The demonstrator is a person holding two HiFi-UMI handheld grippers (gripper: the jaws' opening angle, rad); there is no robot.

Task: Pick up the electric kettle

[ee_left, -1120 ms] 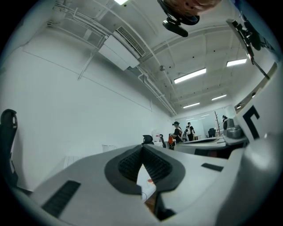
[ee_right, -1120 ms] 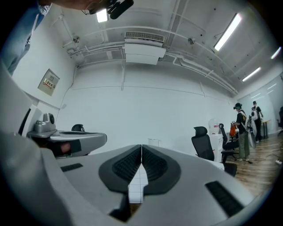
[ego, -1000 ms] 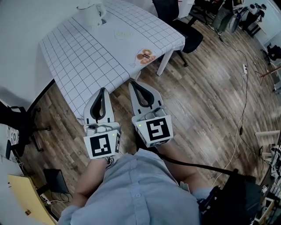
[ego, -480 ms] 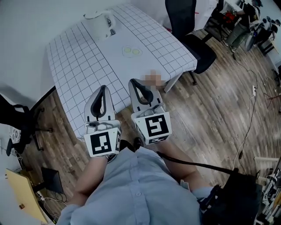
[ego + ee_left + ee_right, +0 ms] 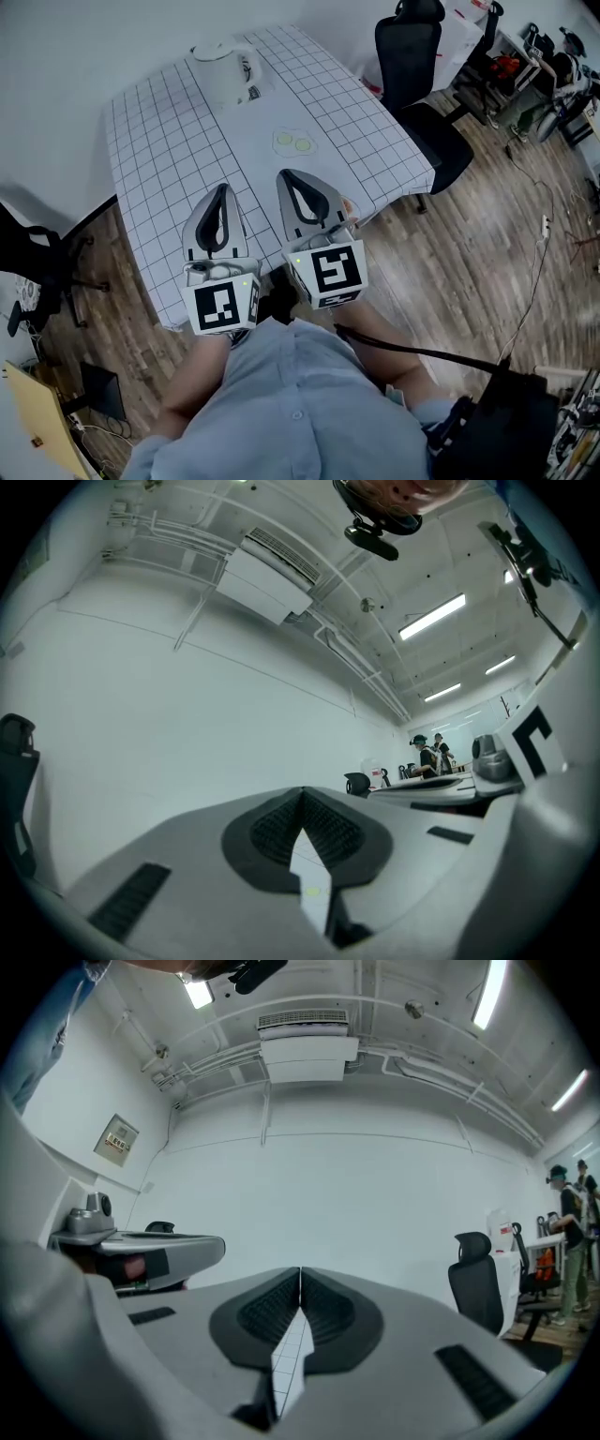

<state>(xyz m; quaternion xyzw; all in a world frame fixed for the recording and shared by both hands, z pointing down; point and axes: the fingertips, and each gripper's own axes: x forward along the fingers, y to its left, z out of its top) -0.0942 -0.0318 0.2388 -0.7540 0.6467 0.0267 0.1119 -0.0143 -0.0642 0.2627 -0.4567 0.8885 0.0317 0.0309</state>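
The white electric kettle (image 5: 228,73) stands at the far end of a table (image 5: 159,141) covered with a checked cloth, in the head view. My left gripper (image 5: 220,190) and right gripper (image 5: 289,175) are held side by side over the table's near end, far short of the kettle. Both point towards it and both are shut with nothing in them. In the left gripper view the jaw tips (image 5: 302,794) meet against a white wall. In the right gripper view the tips (image 5: 300,1274) meet too. The kettle shows in neither gripper view.
Two small pale discs (image 5: 293,142) lie mid-table between the grippers and the kettle. A black office chair (image 5: 417,75) stands at the table's right, another dark chair (image 5: 37,253) at its left. Wooden floor (image 5: 487,244) surrounds the table. People (image 5: 427,757) stand far off.
The table and kettle have come closer in the head view. Both grippers, earlier over the floor before the table, now reach over its near end. Their jaws stay shut.
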